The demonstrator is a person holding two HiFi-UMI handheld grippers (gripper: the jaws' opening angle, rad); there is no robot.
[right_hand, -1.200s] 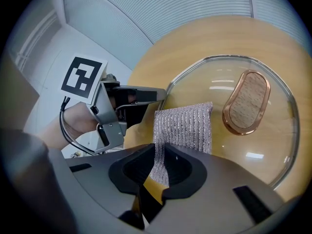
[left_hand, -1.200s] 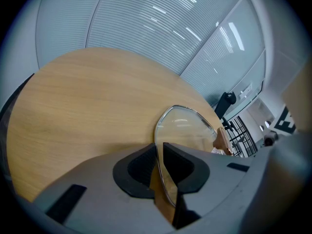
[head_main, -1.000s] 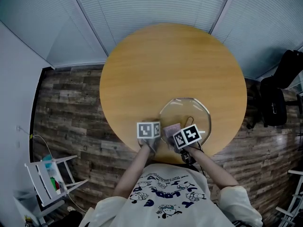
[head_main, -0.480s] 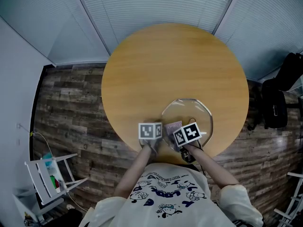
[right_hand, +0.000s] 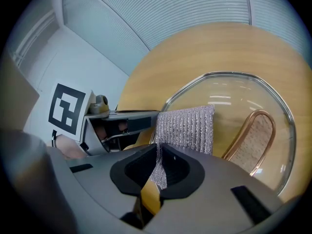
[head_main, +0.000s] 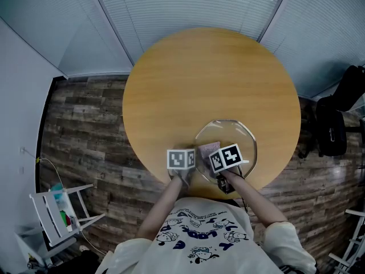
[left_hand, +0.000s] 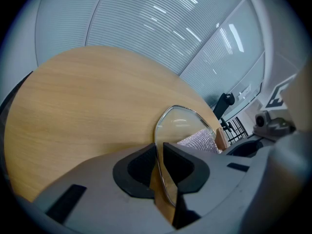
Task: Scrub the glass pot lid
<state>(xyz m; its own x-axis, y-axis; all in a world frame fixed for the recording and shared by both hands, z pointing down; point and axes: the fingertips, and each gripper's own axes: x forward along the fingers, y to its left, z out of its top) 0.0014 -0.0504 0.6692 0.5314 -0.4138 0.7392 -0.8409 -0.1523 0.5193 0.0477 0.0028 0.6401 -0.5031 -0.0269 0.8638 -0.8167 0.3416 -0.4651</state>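
The glass pot lid (head_main: 228, 131) sits at the lower-middle edge of the tabletop (head_main: 205, 79) in the head view, its rim clamped by the left gripper (left_hand: 160, 167) — the right gripper (right_hand: 159, 168), clamped on a silvery scrub cloth (right_hand: 187, 128), meets its near edge, most glass lying up-right.

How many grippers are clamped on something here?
2. The left gripper grips the rim of the glass pot lid at its near-left side; the right gripper pinches the silver mesh scrubbing cloth lying over the lid.
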